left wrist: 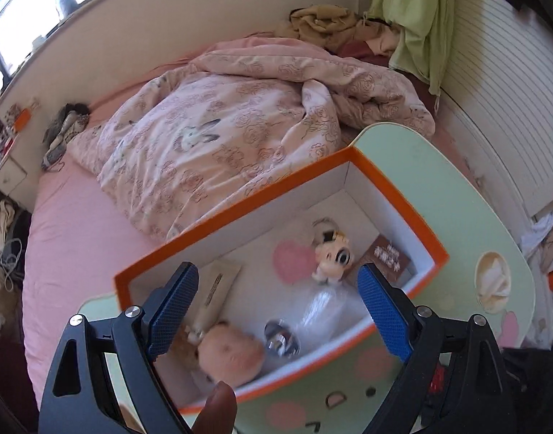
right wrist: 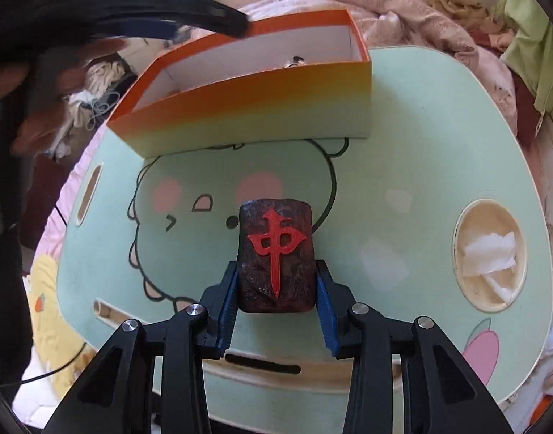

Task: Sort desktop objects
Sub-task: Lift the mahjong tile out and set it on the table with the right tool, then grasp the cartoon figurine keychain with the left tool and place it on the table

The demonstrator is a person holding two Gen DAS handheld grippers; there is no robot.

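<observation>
My right gripper [right wrist: 276, 275] is shut on a dark mahjong-tile block with a red character [right wrist: 276, 253], held above the green lap table [right wrist: 403, 188], in front of the orange box [right wrist: 247, 108]. My left gripper [left wrist: 280, 282] is open and empty, hovering over the same orange box [left wrist: 240, 195]. Inside the box lie a small cartoon figurine [left wrist: 332, 253], a brown card [left wrist: 387, 256], a pink round toy [left wrist: 229, 354], a clear plastic bag [left wrist: 323, 307], a metal piece [left wrist: 282, 336] and a beige packet [left wrist: 218, 289].
The green table [left wrist: 439, 195] stands on a bed with a pink quilt [left wrist: 222, 126]. A round cup hole with white tissue [right wrist: 490, 253] is at the table's right. Clothes are piled at the bed's head [left wrist: 330, 21]. A white slatted wall [left wrist: 508, 108] is on the right.
</observation>
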